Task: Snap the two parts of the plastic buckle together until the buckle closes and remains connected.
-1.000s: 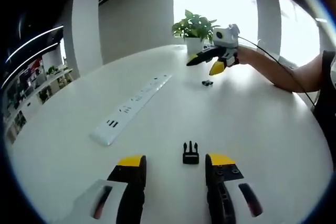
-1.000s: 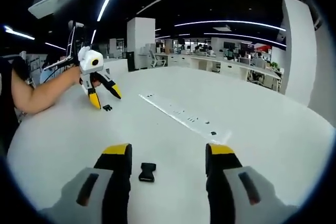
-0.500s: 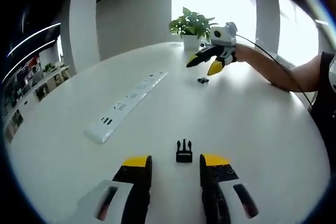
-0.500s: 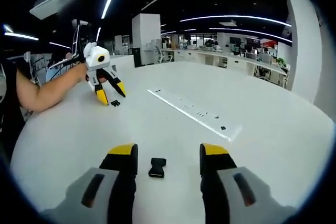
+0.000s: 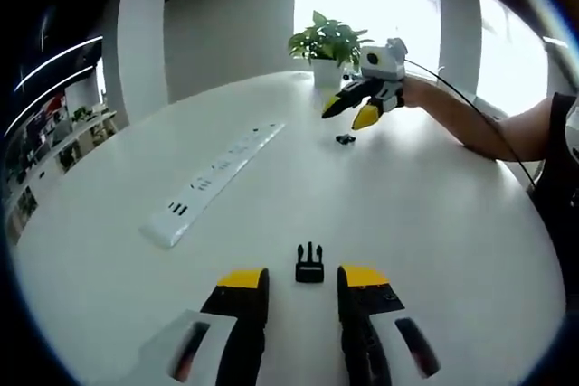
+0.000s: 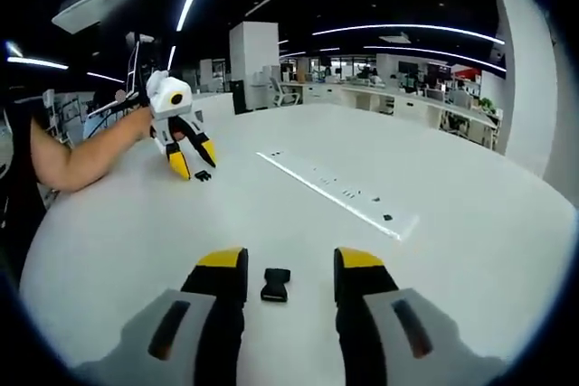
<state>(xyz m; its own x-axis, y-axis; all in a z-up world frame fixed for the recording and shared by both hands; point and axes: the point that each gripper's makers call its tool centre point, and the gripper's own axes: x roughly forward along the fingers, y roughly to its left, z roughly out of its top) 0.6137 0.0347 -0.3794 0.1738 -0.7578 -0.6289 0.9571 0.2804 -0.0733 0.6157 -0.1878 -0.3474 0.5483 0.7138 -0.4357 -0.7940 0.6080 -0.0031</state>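
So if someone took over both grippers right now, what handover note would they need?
Left gripper: open, jaws on either side of the pronged buckle half, which lies on the table.
Right gripper: open, jaws on either side of the socket half, also on the table.
Done: each gripper lined up on its half.
Left: grip both halves, bring them together, push prongs into socket until they latch. The halves lie far apart, on either side of the power strip.
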